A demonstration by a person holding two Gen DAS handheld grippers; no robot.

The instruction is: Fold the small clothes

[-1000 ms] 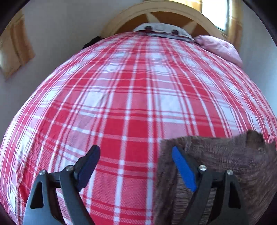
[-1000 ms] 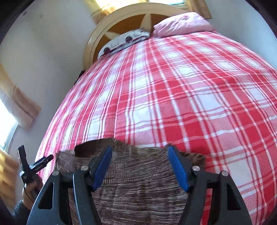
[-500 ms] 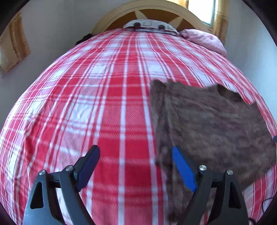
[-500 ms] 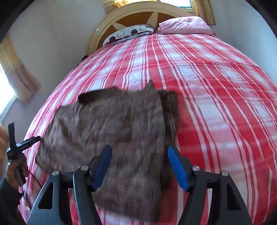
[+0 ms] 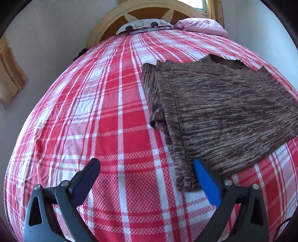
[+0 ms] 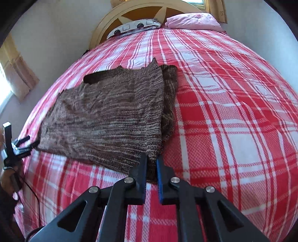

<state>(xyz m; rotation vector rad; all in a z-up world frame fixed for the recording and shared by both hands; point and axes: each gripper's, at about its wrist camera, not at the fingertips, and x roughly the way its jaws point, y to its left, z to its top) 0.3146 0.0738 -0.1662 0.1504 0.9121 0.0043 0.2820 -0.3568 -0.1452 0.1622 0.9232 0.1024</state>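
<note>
A brown marled knit sweater (image 5: 223,111) lies flat on the red plaid bedspread (image 5: 111,121), with a sleeve folded along its side. My left gripper (image 5: 146,163) is open and its jaws are still opening. The sleeve cuff (image 5: 186,183) lies just inside the blue right pad (image 5: 206,184), and nothing presses on it. In the right wrist view my right gripper (image 6: 151,158) is shut on the near right corner of the sweater (image 6: 111,115). The left gripper (image 6: 26,142) shows small at the sweater's near left corner, held by a hand (image 6: 6,176).
A rounded wooden headboard (image 5: 149,11) stands at the far end, with a patterned pillow (image 5: 143,25) and a pink pillow (image 5: 201,26) against it. White walls and yellow curtains (image 6: 16,74) flank the bed. A dark cable (image 6: 35,191) hangs by the bed's left edge.
Both grippers have drawn back toward the foot of the bed, so the whole sweater now lies ahead of them. The right gripper has closed on the sweater's corner. The left jaws stand wider.
</note>
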